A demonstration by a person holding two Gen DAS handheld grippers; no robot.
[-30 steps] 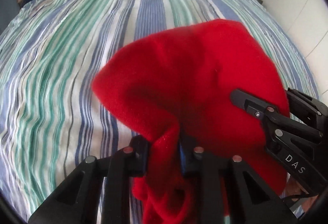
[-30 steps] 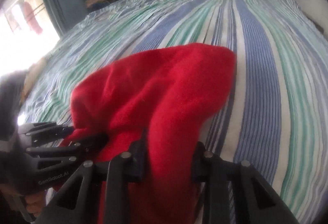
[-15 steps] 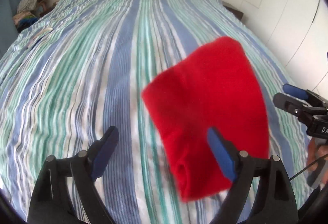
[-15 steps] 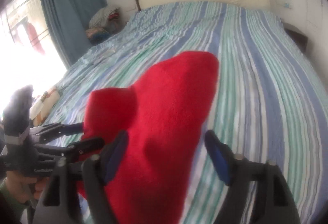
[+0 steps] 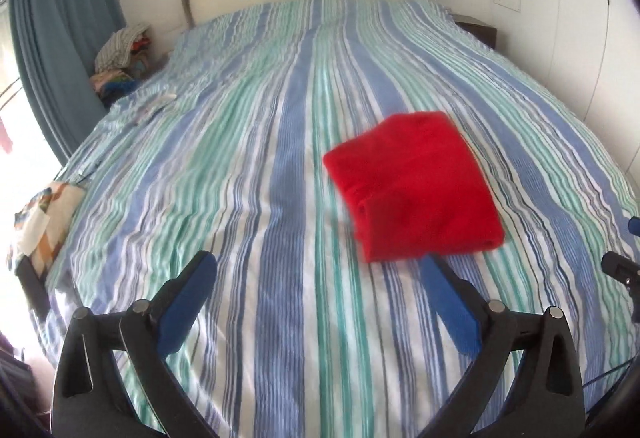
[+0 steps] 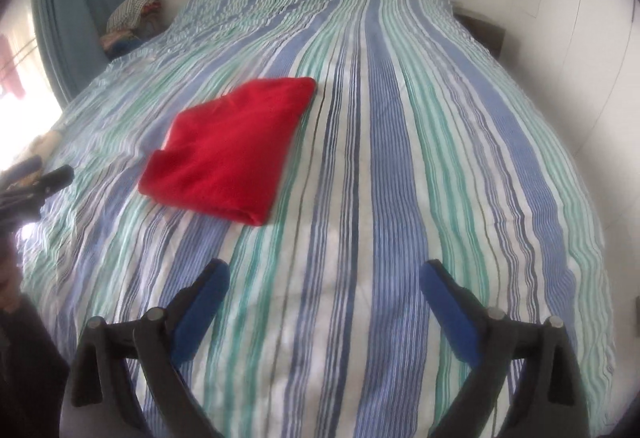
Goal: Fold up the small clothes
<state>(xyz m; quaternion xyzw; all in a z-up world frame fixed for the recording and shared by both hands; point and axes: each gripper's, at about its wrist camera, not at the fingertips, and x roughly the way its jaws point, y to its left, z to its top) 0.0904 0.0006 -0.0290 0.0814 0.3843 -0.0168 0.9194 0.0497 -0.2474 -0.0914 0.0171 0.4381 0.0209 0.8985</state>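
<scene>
The red garment (image 5: 416, 189) lies folded into a thick rectangle on the striped bed (image 5: 248, 157), its edges a little blurred. My left gripper (image 5: 318, 280) hangs above the sheet just short of it, fingers (image 5: 188, 302) spread wide and holding nothing. My right gripper (image 6: 324, 290) is well back, equally wide and empty.
</scene>
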